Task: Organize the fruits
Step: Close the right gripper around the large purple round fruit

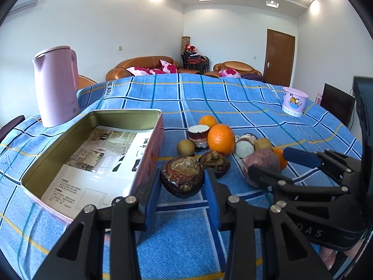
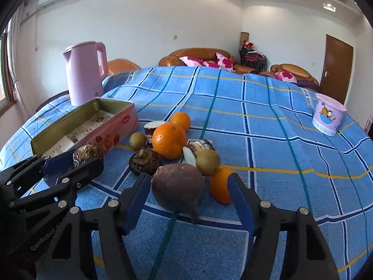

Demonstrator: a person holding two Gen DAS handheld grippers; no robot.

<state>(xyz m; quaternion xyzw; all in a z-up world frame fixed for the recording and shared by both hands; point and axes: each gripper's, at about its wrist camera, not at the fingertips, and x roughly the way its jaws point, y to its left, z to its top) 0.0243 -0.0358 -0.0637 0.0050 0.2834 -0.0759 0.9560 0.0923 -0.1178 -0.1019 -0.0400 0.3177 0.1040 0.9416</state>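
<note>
Item: dark mangosteen, hard, light, clamped across its middle by left gripper; purple fruit, firm, smooth, loose between right gripper's half-open jaws.

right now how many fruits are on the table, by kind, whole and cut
orange: 3
small yellow-green fruit: 2
dark brown fruit: 2
cut piece with white face: 2
purple fruit: 1
total: 10
</note>
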